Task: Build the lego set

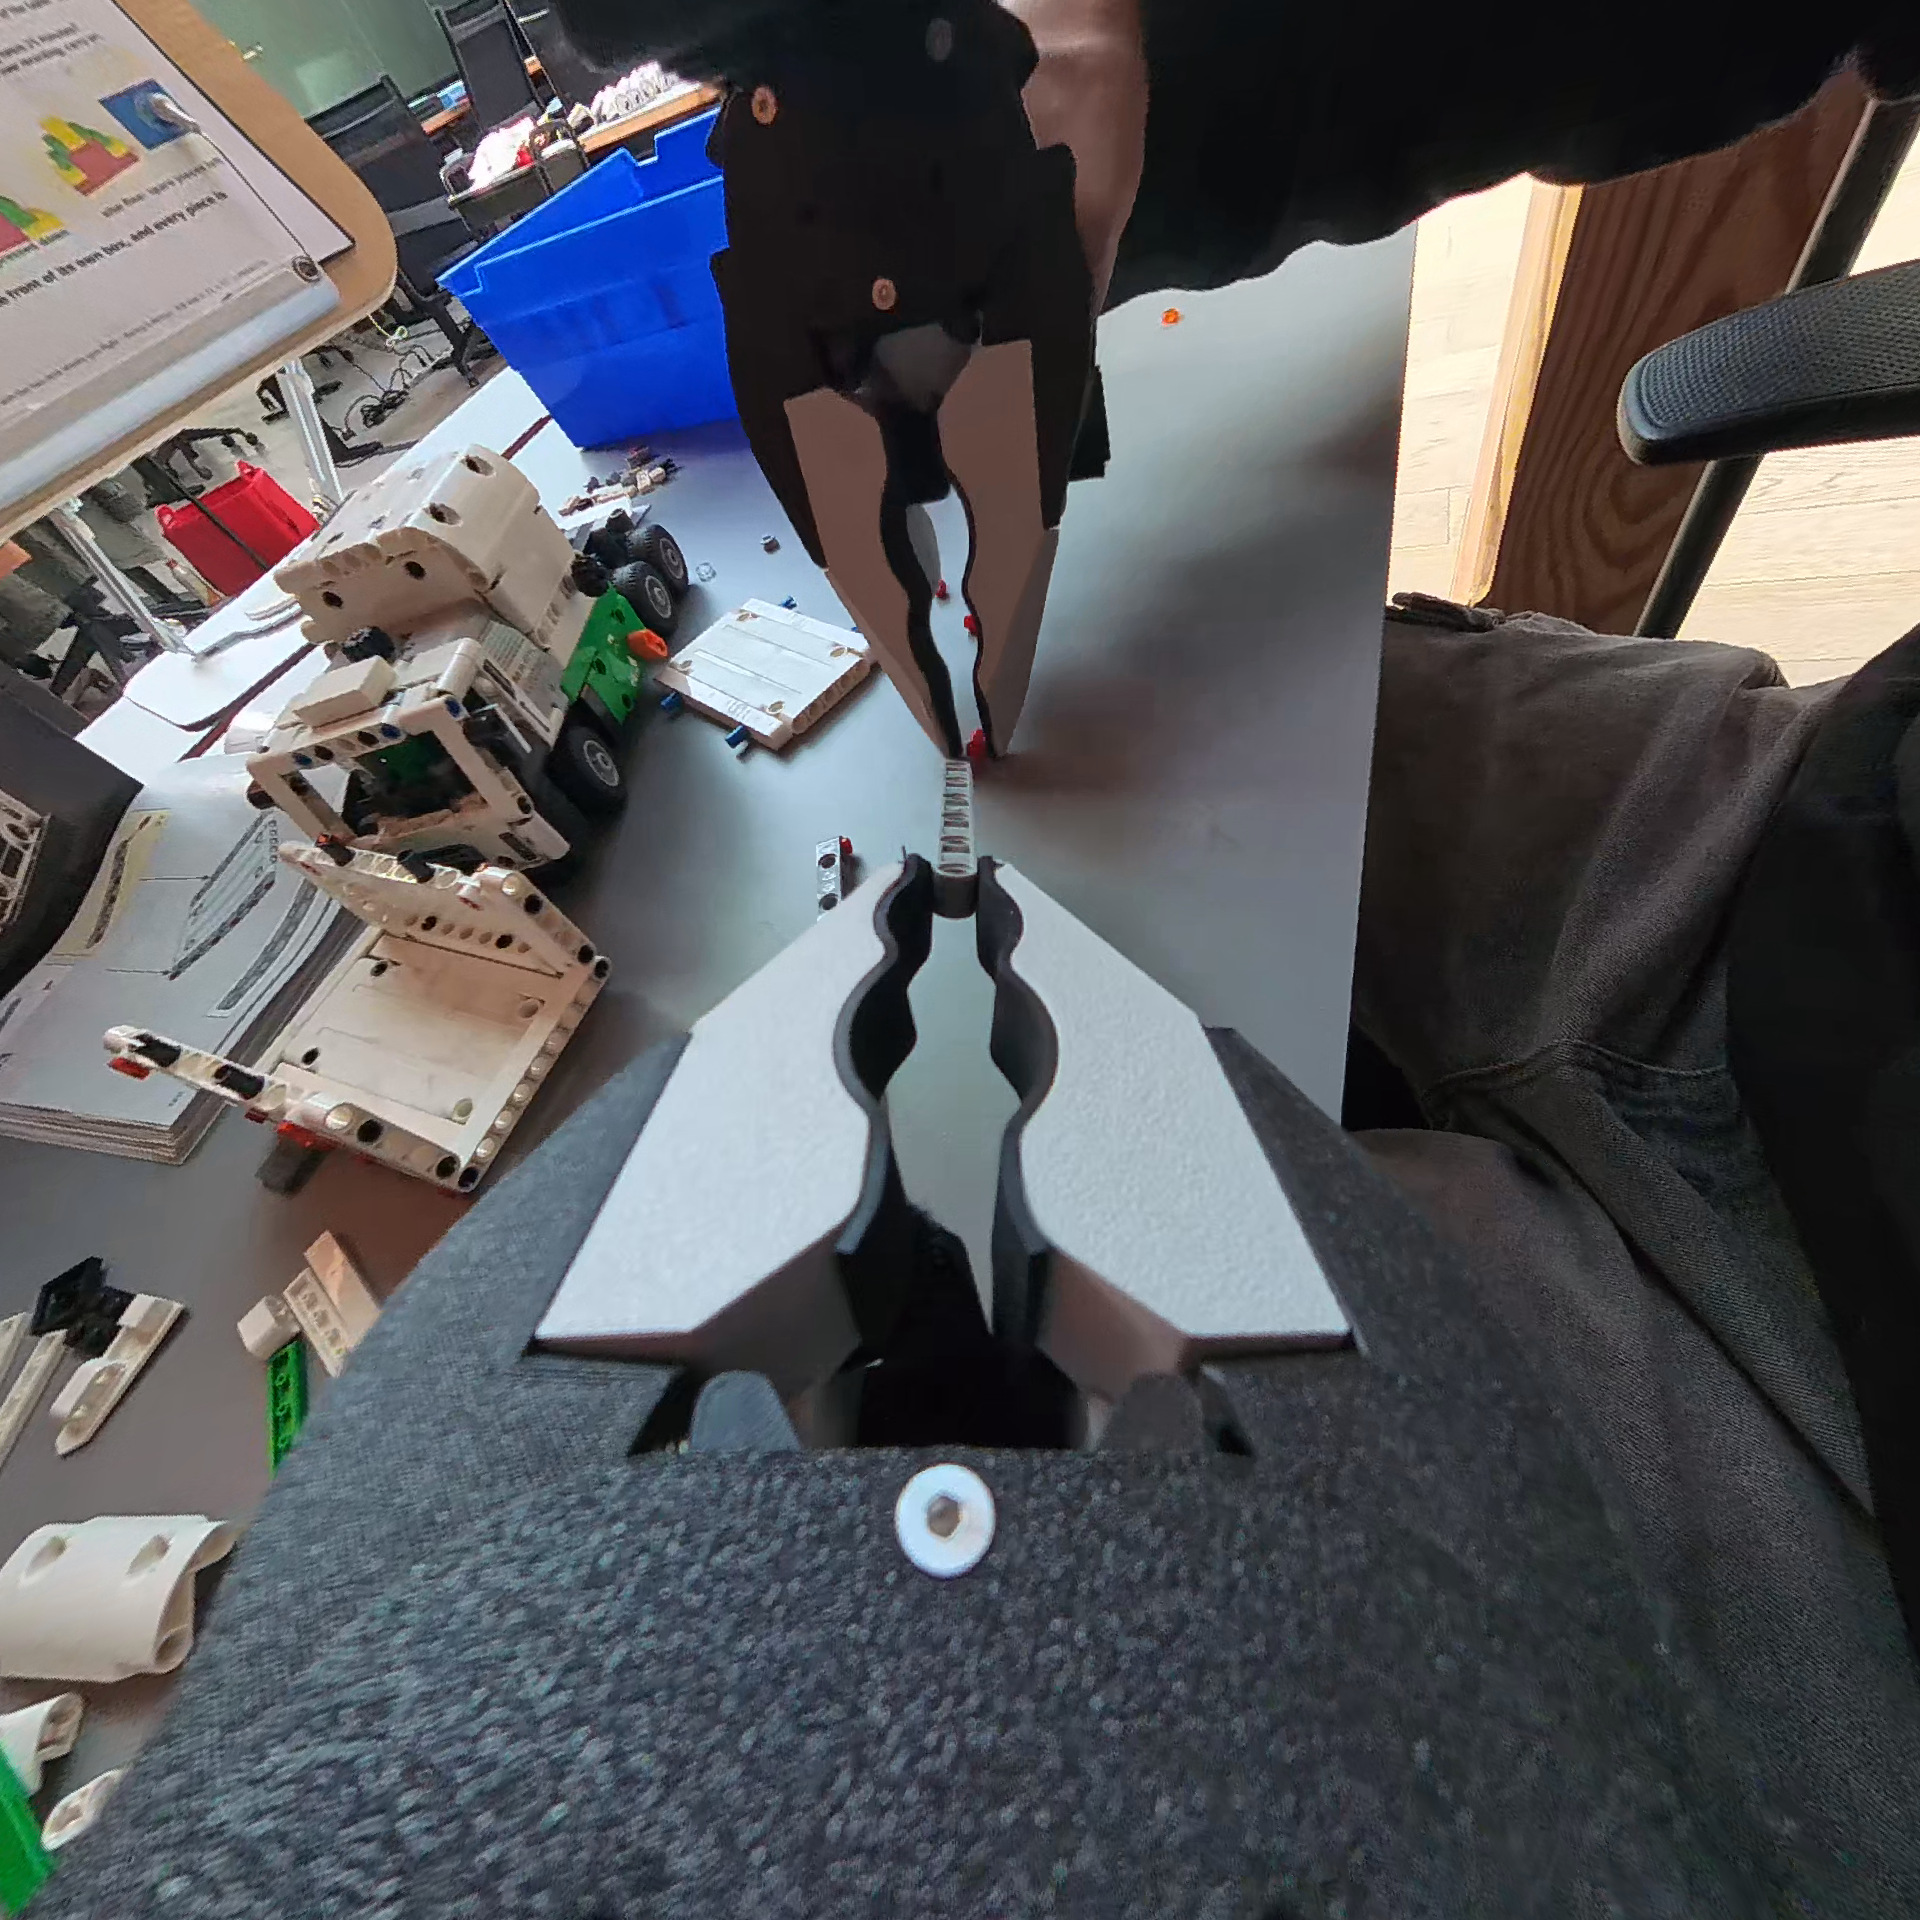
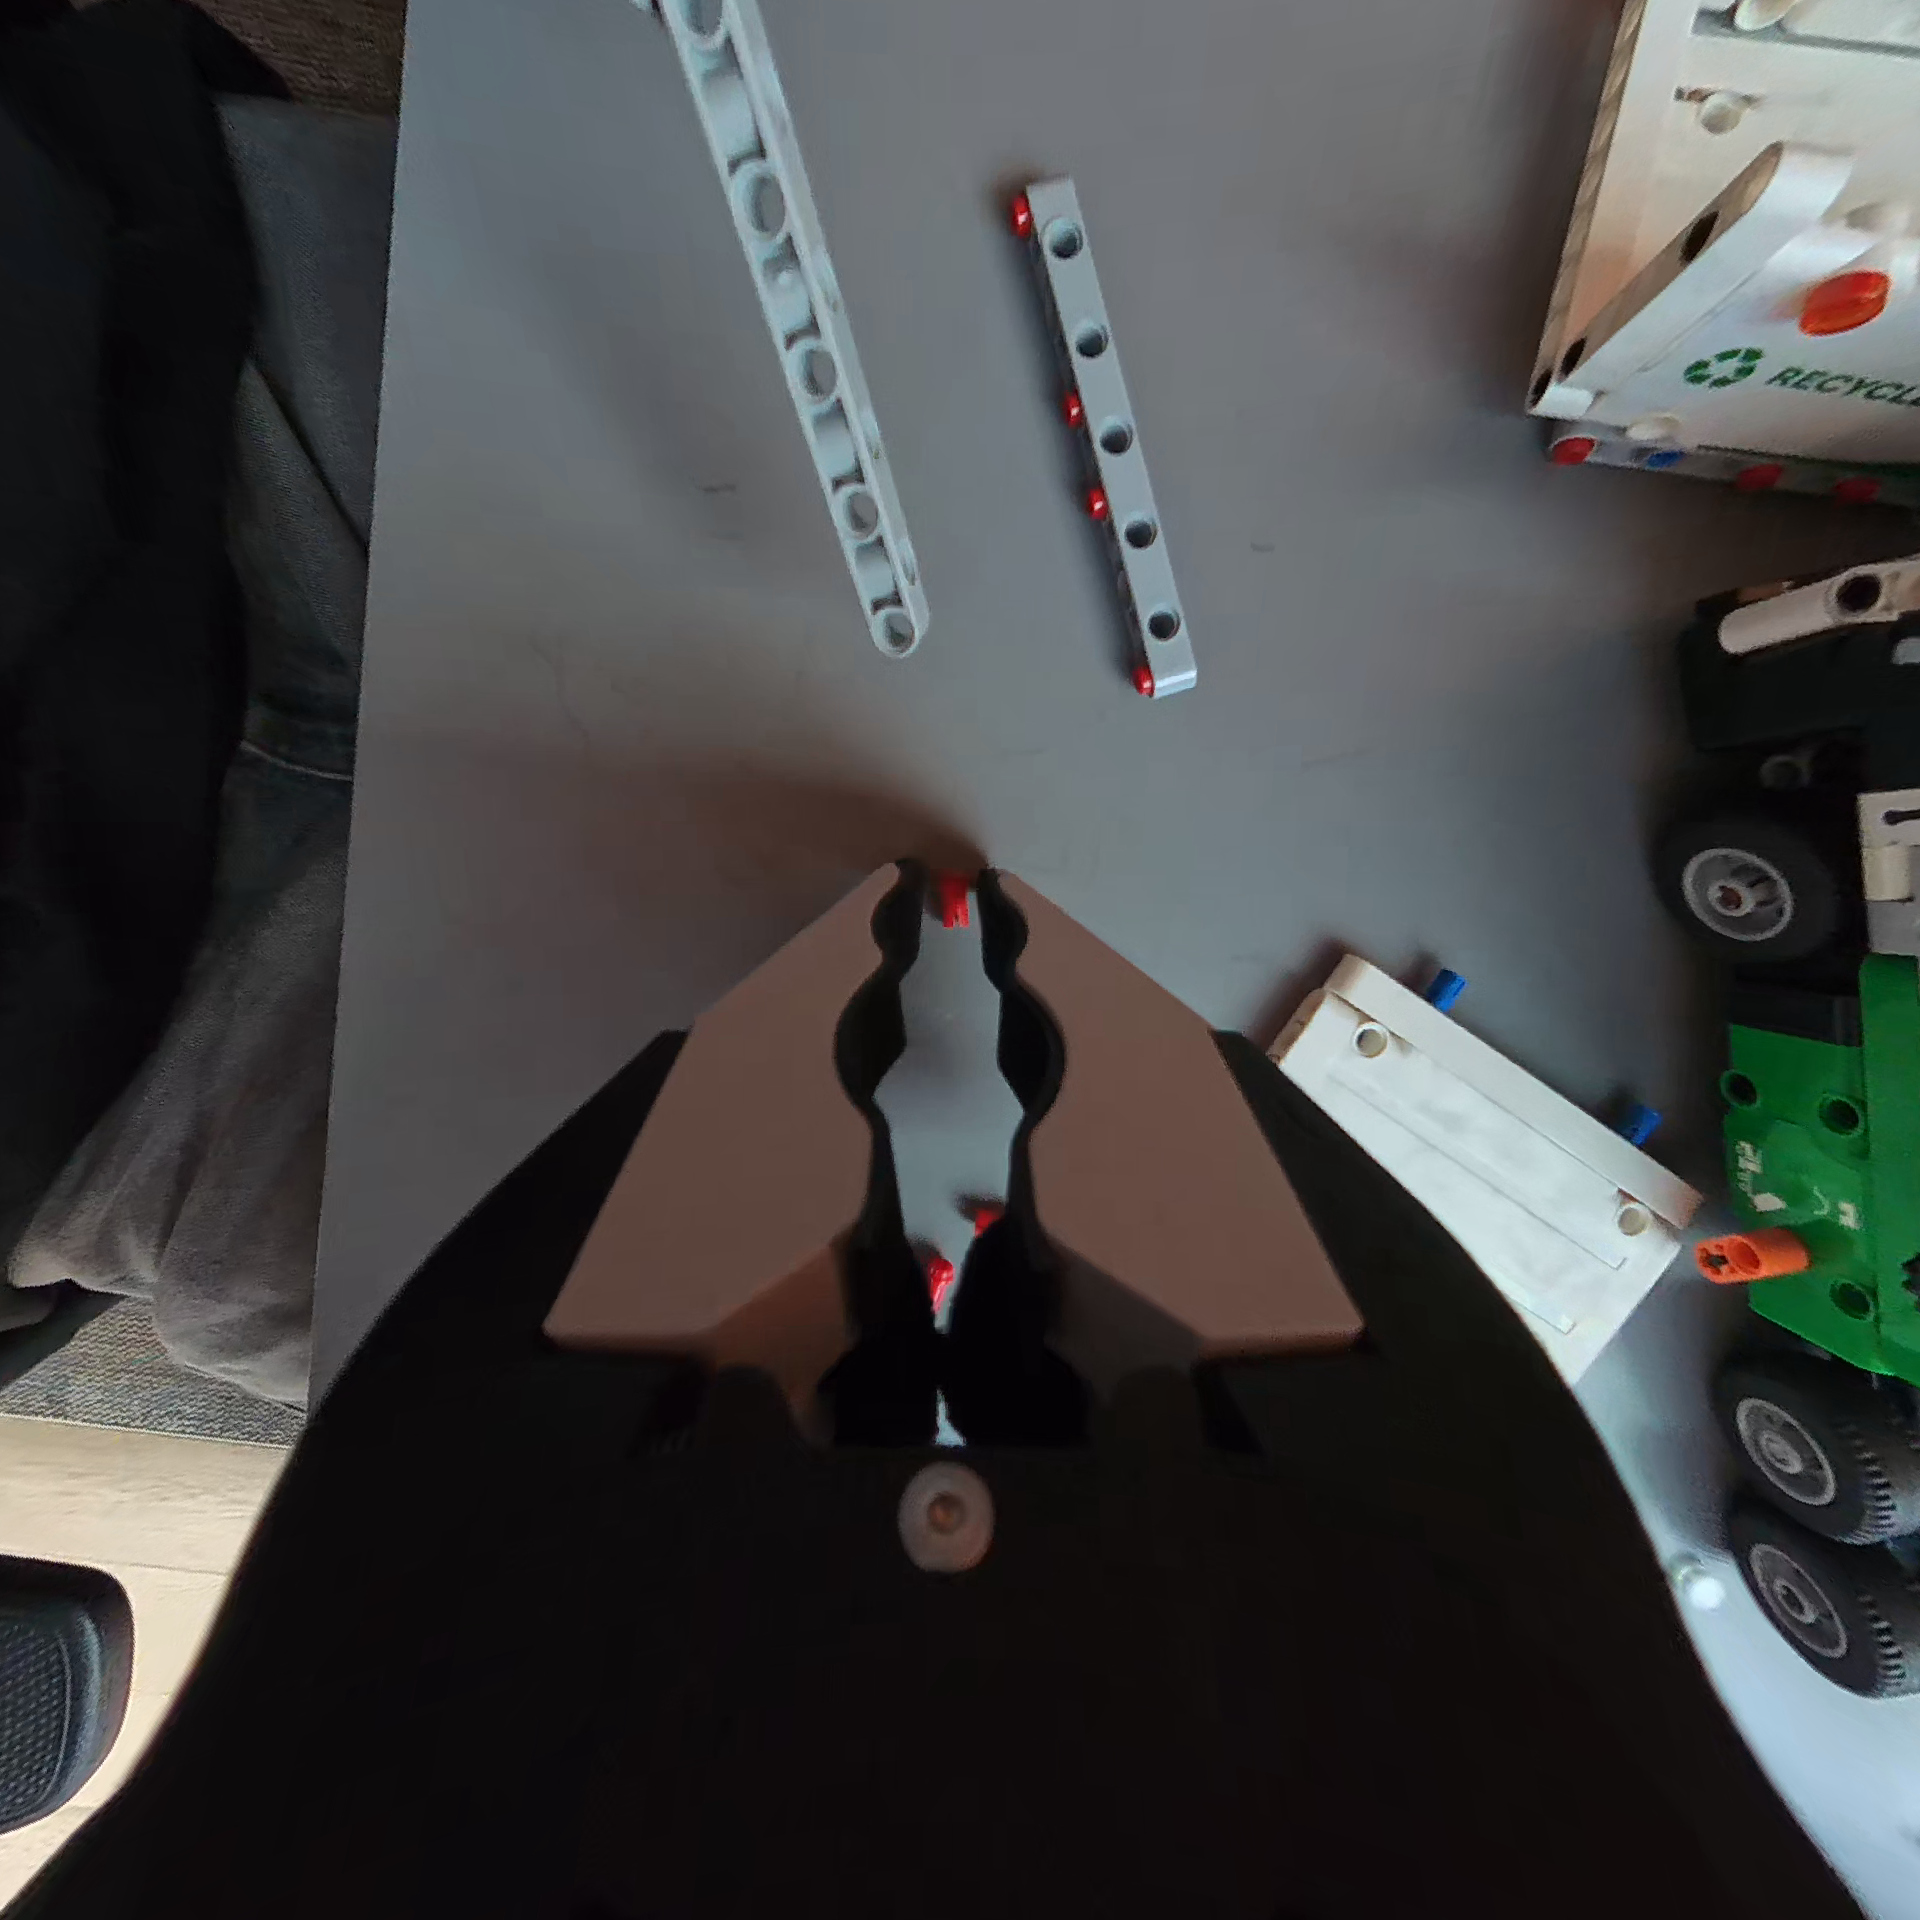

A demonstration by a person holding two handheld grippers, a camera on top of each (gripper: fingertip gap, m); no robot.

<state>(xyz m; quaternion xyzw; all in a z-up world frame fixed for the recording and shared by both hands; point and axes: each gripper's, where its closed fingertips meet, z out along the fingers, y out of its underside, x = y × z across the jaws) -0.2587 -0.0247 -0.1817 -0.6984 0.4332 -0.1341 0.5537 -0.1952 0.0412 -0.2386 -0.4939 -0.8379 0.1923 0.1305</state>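
Pinning step: left gripper [image 1: 956,883] clamps grey beam [image 1: 954,821]; right gripper [image 2: 948,894], at twelve o'clock, nips red pin [image 2: 954,900]. Next, likely pressing into a hole.

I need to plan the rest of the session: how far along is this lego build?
Done: the white and green truck is largely assembled, wheels on. In hand: the left hand-held gripper grips the end of a grey holed beam, while the right hand-held gripper closes on a red pin. Left: a second beam with red pins, a white panel and loose parts remain unattached.
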